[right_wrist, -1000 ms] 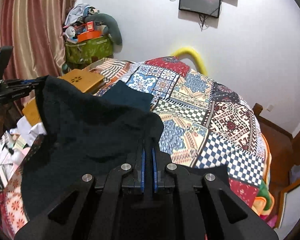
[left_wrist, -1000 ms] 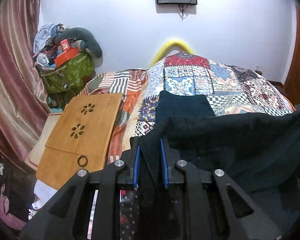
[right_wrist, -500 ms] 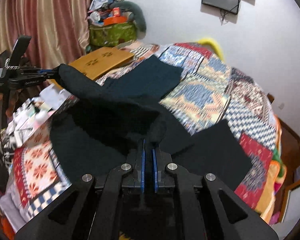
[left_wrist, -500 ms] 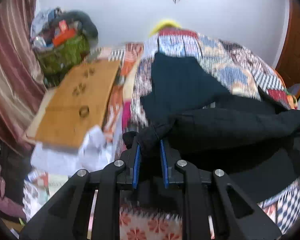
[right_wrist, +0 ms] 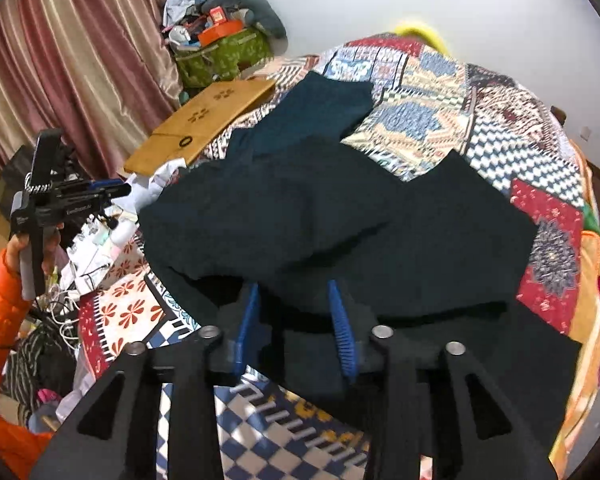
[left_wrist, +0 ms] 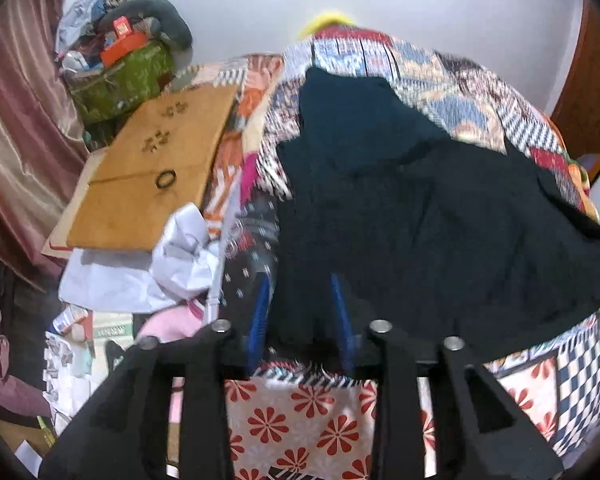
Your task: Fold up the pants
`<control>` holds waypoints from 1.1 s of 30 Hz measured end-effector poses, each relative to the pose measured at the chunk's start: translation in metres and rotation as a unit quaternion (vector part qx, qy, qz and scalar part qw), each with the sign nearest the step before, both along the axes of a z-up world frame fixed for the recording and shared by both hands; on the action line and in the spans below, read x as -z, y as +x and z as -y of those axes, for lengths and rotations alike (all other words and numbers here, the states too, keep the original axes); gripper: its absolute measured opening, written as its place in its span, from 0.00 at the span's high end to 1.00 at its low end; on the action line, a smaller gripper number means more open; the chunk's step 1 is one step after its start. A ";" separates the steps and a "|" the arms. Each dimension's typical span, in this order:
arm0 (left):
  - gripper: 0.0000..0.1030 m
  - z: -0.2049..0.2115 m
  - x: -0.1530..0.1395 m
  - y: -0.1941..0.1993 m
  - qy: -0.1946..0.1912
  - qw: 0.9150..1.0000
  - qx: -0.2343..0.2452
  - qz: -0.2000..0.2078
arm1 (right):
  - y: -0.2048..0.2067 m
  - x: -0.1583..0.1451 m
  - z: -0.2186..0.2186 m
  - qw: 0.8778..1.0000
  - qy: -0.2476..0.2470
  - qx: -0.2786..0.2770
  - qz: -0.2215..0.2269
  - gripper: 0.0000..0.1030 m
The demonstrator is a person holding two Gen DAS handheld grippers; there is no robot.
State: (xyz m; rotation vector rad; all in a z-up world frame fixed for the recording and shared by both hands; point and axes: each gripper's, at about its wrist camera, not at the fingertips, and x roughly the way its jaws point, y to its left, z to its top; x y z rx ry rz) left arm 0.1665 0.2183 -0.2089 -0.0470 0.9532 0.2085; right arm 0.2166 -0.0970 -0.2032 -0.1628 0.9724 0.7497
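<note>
Dark navy pants (left_wrist: 440, 216) lie spread on the patchwork bedspread (left_wrist: 480, 92); they also show in the right wrist view (right_wrist: 340, 216), with one part folded over another. My left gripper (left_wrist: 300, 312) is open, its blue pads (left_wrist: 260, 312) either side of the near cloth edge. My right gripper (right_wrist: 296, 320) is open too, its blue pads (right_wrist: 342, 328) apart over the near edge of the pants. The left gripper also shows in the right wrist view (right_wrist: 112, 192), held by a hand in an orange sleeve, off the bed's left side.
A wooden lap tray (left_wrist: 152, 172) lies on the bed's left side, with white crumpled cloth (left_wrist: 180, 256) beside it. A green bag heaped with clutter (left_wrist: 120, 72) stands by the curtain (right_wrist: 80, 60). Clutter and cables cover the floor at left (right_wrist: 72, 264).
Both grippers held the pants up in the air, then lowered them onto the bed and opened. The pants now lie flat; the left gripper has drawn back to the left.
</note>
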 end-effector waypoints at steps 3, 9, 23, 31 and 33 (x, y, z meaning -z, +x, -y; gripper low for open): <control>0.45 0.000 -0.019 0.004 0.004 0.999 -0.007 0.031 | 0.001 -0.014 0.013 1.000 0.001 0.013 0.018 0.62; 0.37 0.013 -0.033 0.033 0.002 0.999 0.000 0.052 | 0.029 -0.031 0.029 0.997 -0.007 0.049 0.057 0.50; 0.19 0.055 0.006 0.146 -0.023 0.999 0.042 0.008 | 0.168 0.012 0.026 0.995 -0.033 0.097 0.014 0.45; 0.19 0.061 0.043 0.194 -0.033 0.998 0.055 -0.024 | 0.240 0.072 0.020 0.990 -0.058 0.122 -0.031 0.45; 0.19 0.062 0.050 0.201 -0.027 0.997 0.057 -0.032 | 0.252 0.087 0.019 0.989 -0.061 0.127 -0.044 0.46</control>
